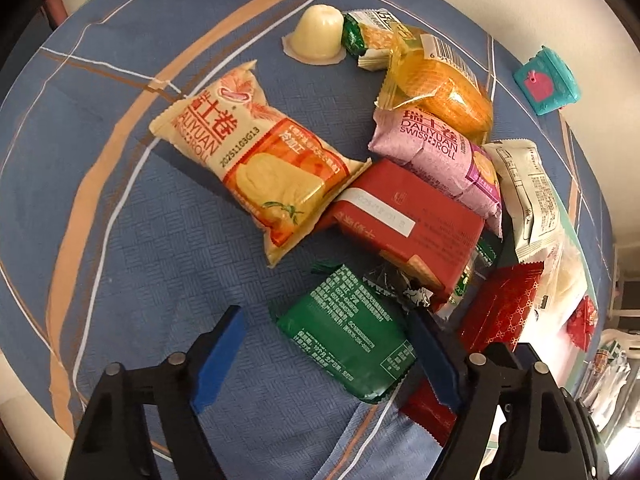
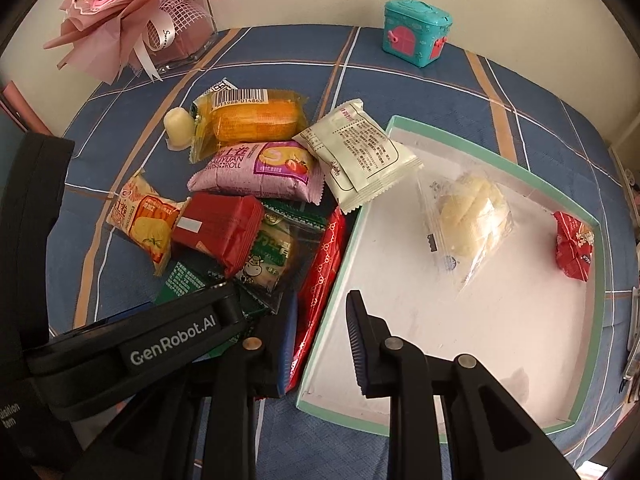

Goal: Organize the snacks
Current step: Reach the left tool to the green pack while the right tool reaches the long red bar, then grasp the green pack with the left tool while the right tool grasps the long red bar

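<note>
Two downward views show a tabletop (image 1: 120, 240) covered in blue cloth with orange and white stripes. A heap of wrapped snacks fills the centre right of the left wrist view. The left tongs (image 1: 324, 360) stand apart at the bottom of that frame, their blue pads either side of a flat green foil packet (image 1: 344, 340); the left pad is clear of it, and whether the right pad touches its edge cannot be told. Above the packet lie a red rectangular biscuit pack (image 1: 416, 220), a cream and orange Swiss roll bag (image 1: 260, 160) and a purple Swiss roll bag (image 1: 436, 156). An upturned pale jelly cup (image 1: 318, 34) sits at the top of the heap. Bare cloth spreads across the whole left half of this frame, out to the rounded tabletop edge.

In the right wrist view, a shallow white tray with a mint green rim (image 2: 340, 272) takes up the lower right. It holds a clear bag of pale bread (image 2: 472, 220) and a small red sweet wrapper (image 2: 572, 244) against its far right wall; most of its floor is open. A white printed sachet (image 2: 360, 156) overhangs the tray's upper left corner, and a red patterned packet (image 2: 324, 272) leans along its left wall. The right tongs (image 2: 320, 344), at the bottom centre, are nearly together with a narrow gap and nothing between them, straddling the tray's left rim. A teal toy chest (image 2: 416, 32) stands alone at the top, near the tabletop's far edge.
</note>
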### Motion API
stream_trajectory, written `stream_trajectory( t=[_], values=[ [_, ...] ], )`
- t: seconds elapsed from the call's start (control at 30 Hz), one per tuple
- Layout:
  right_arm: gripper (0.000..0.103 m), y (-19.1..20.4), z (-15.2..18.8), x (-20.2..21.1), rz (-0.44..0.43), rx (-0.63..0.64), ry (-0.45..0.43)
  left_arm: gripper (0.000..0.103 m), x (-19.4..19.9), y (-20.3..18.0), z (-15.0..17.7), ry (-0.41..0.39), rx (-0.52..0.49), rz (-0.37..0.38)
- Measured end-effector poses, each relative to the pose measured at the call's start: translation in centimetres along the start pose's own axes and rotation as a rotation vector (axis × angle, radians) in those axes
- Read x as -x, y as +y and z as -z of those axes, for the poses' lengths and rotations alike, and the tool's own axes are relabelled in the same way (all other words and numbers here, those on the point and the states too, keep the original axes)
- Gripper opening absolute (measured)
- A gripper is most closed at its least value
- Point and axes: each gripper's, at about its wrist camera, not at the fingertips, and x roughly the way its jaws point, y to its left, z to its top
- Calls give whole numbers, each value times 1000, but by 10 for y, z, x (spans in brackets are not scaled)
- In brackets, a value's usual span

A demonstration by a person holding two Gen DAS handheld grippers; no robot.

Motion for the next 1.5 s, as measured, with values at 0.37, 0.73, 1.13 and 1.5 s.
stream_trajectory(
  t=[0.37, 0.73, 1.13, 1.5],
  values=[
    [26, -4, 1, 0, -27, -7, 15, 84, 0, 46, 6, 13, 12, 12],
    [26, -7, 1, 3, -55, -30, 13, 54, 9, 71, 14, 7, 5, -26],
    [24, 4, 2, -11, -7, 19, 40, 51, 22, 78, 5, 2, -25, -48],
    [15, 10, 3, -13, 8, 39, 20, 45, 10, 50, -10, -9, -35, -79]
  ],
)
